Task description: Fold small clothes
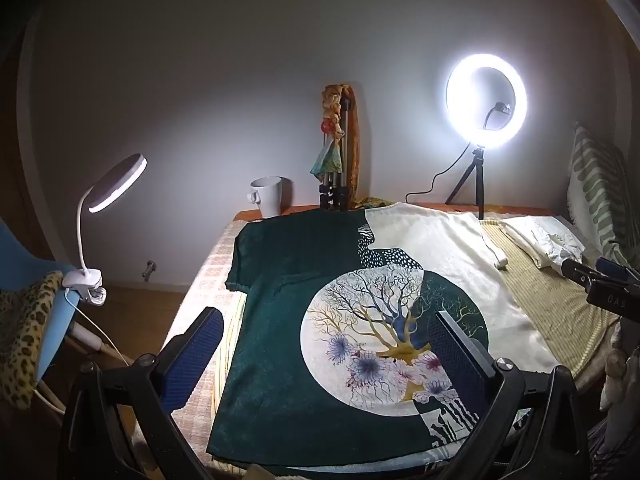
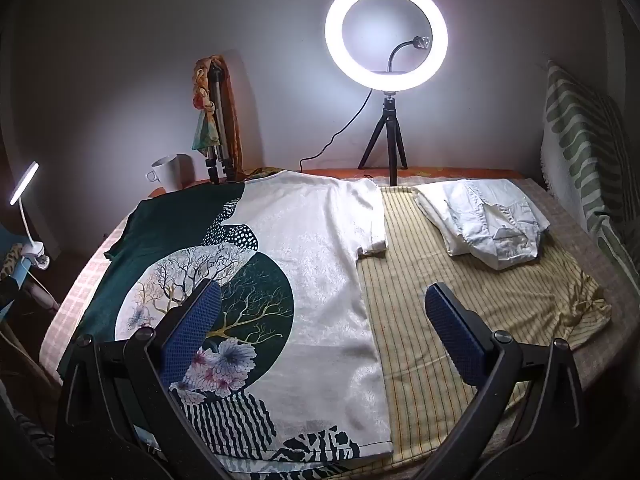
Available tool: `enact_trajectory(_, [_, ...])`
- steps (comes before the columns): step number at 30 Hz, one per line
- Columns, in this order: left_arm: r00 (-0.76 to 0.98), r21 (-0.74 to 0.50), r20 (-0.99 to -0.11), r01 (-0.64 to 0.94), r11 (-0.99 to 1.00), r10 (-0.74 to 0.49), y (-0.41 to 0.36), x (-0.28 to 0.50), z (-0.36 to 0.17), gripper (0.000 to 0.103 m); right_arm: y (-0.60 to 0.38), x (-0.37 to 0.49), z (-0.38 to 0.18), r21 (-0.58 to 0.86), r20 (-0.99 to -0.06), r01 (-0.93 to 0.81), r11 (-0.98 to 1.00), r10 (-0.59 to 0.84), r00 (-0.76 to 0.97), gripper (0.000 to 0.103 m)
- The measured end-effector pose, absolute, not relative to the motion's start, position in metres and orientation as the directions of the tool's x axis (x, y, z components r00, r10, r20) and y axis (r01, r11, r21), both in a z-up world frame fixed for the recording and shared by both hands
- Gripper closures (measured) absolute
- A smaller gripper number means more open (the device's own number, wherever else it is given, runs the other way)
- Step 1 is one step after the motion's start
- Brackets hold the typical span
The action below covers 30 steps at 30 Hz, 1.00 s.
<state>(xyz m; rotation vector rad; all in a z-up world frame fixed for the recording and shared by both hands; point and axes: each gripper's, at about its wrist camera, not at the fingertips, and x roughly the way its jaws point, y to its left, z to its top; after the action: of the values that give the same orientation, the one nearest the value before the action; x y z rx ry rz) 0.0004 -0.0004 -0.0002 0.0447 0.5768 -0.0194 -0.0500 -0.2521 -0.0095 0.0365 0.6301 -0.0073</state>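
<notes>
On my far left a clip lamp (image 1: 116, 184) glows. My left gripper (image 1: 328, 344) hovers with fingers spread wide over the T-shirt (image 1: 320, 320), which lies flat on the bed (image 2: 460, 300). My right gripper (image 2: 320, 312) is likewise wide open, empty. Right of the shirt sits a folded white garment (image 2: 484, 220).
</notes>
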Motion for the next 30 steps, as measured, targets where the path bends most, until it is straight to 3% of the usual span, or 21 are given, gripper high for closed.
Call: enact_trajectory(30, [0.856,0.002,-0.517,-0.019,1.000,0.017,0.015,-0.002,0.005,0.000,-0.245,-0.050,-0.008,0.022,-0.584,0.009,1.000,0.005,0.812,0.000])
